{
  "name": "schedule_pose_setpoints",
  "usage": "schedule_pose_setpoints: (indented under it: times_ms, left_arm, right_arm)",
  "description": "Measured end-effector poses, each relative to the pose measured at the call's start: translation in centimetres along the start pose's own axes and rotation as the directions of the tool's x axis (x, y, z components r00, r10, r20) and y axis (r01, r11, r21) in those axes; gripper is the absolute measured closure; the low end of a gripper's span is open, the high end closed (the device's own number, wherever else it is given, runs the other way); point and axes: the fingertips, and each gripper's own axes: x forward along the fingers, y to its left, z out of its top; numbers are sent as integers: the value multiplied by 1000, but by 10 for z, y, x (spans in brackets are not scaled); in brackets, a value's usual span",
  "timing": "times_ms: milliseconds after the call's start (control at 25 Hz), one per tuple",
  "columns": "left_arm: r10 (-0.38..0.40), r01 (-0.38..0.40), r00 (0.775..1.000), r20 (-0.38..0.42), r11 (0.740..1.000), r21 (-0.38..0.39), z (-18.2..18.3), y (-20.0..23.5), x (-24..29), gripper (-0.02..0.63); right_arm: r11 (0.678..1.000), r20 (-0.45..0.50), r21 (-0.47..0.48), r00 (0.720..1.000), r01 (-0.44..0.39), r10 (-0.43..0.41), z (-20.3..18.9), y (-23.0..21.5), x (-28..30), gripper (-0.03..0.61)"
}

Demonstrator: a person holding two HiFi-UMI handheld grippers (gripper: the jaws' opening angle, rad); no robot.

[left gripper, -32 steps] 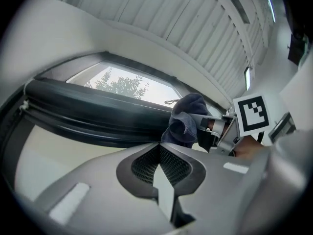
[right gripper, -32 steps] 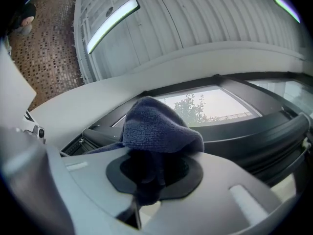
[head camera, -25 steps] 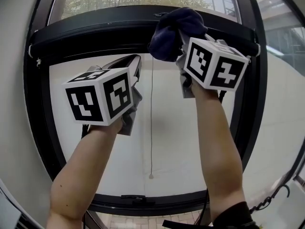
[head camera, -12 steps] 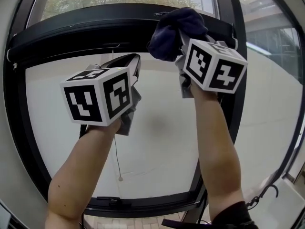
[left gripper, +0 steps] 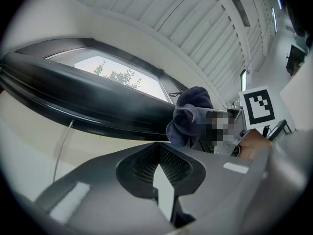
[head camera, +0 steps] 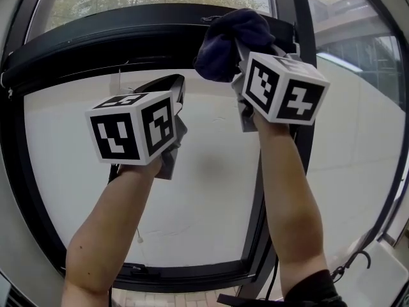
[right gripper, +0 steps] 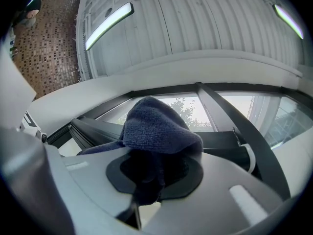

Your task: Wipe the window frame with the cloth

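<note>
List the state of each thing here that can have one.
left hand-held gripper: shut, nothing between the jaws.
right hand-held gripper: shut on the cloth.
cloth: bunched, raised at the black top bar of the window frame; contact unclear.
pull cord: hanging free.
</note>
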Motion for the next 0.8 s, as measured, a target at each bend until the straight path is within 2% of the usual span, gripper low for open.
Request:
schedule_pose_setpoints:
  times_ms: [200,440,680,800]
  left_arm:
    - [-18,18,1000,-8,1000,-8,-5,-1,3,620]
    - [-77,77,997,10,997,0,2,-5,2,620]
    - [-168,170,985,32,983,-75,0,-10,5,620]
    - [-186,189,981,49,980,-66,2,-11,5,620]
  right_arm:
    - [1000,6,-13,1000,7,-7,-1,0,-1,522]
    - [998,-8,-26,998,63,-64,-3,-10,-3,522]
    - [994,-32,-60,995,92,-94,-2,-17,-9,522]
    - [990,-35,-69,991,124,-126,-1,-25,-13,522]
